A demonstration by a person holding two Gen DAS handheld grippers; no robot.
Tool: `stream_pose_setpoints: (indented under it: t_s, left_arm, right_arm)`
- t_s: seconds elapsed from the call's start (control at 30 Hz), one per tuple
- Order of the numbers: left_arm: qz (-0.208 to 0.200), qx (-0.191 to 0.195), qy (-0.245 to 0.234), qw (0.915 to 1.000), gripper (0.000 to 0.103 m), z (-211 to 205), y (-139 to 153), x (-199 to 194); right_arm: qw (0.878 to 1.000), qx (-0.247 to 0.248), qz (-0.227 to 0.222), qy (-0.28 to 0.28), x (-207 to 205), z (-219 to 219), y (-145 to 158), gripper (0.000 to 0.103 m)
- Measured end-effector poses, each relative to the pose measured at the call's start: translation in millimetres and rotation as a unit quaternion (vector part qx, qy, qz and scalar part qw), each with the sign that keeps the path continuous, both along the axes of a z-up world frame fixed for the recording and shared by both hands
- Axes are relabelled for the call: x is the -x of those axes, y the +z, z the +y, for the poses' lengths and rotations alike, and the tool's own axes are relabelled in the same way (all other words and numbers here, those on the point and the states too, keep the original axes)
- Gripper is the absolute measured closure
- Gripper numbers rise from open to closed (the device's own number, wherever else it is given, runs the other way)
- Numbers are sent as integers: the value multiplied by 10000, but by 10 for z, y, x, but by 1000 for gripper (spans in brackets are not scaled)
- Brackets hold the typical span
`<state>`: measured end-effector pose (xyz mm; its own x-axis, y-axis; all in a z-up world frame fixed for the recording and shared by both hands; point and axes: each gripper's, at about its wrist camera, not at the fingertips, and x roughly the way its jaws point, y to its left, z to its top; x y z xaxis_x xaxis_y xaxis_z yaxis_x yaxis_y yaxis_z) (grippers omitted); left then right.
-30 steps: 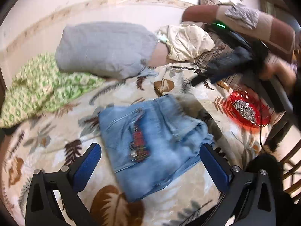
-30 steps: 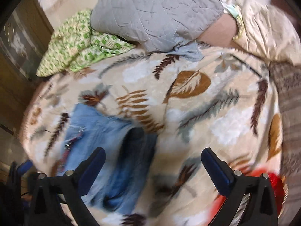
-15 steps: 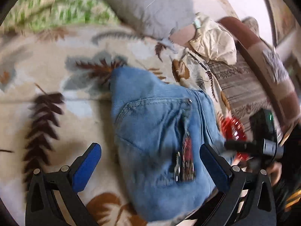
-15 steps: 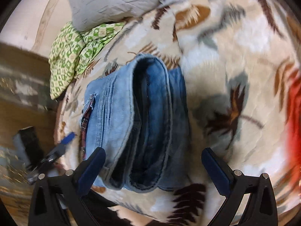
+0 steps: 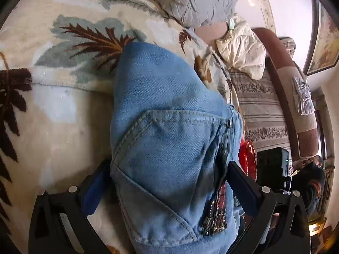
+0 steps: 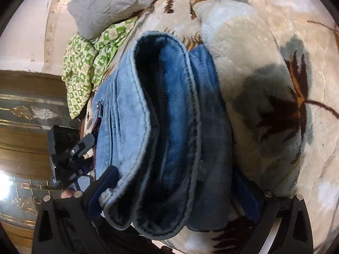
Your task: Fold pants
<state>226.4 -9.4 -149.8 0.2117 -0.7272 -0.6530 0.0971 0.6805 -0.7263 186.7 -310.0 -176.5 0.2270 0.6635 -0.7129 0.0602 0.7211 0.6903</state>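
The left claw [image 5: 167, 186] has its two blue-padded fingers spread wide, one on each side of the folded jeans [image 5: 169, 139]. The denim bundle fills the whole gap between them, and the pads sit against or just beside its edges; whether they press the cloth cannot be told. From this view the jeans show a back pocket seam and a beaded red strip near the right finger.

The right claw [image 6: 169, 192] is spread just as wide, its fingers flanking the other side of the same bundle. Here the stacked layers show end on, pale denim on the left and darker folds on the right. Again the cloth fills the gap, and a firm grip cannot be confirmed.

The jeans lie folded on a cream blanket [image 5: 63, 110] printed with brown and grey leaves. Beyond them a grey pillow [image 6: 110, 2] rests against the wall, with a green checked cloth [image 6: 86, 63] beside it. In the left view a cream cloth [image 5: 241, 50] lies near a striped sofa [image 5: 260, 114], and a red thing [image 5: 247, 158], mostly hidden, shows just past the denim. In the right view the left claw's black body shows beside the jeans.
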Motion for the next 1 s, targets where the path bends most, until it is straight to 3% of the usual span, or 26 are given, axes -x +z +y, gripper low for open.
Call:
stream_pose_setpoints:
  t_s: [0.07, 0.1, 0.13, 0.23, 0.43, 0.6, 0.7, 0.83, 1.0]
  left_arm:
    - [-18, -108, -1, 9999, 14, -21, 13, 12]
    - [-51, -240, -25, 9997, 36, -36, 19, 27]
    - [-134, -335, -66, 9993, 52, -54, 34, 50]
    - [-395, -324, -141, 9986, 67, -80, 114, 113]
    - [-1032, -416, -262, 9934, 76, -128, 451, 222]
    - [-1656, -271, -92, 9858, 76, 96, 927, 185]
    - [-1798, -361, 64, 9830, 75, 281, 1079, 46]
    - [-1627, -656, 232, 9842, 75, 463, 943, -235]
    - [-965, -1148, 176, 9885, 74, 599, 327, -557]
  right_arm:
    - [9998, 77, -147, 53, 19, 34, 33, 13]
    - [9995, 189, -233, 50, 35, 54, 50, 19]
    - [9992, 240, -332, 49, 59, 65, 67, 29]
    - [9981, 278, -544, 66, 106, 84, 111, 44]
    - [9915, 594, -1148, 142, 245, 144, 374, 54]
    - [9752, 846, -2031, 258, 273, 336, 861, 55]
    - [9677, 801, -2377, 262, 123, 476, 1068, 55]
    - [9715, 678, -2259, 255, -231, 760, 948, 55]
    - [9840, 545, -1686, 171, -495, 969, 368, 55]
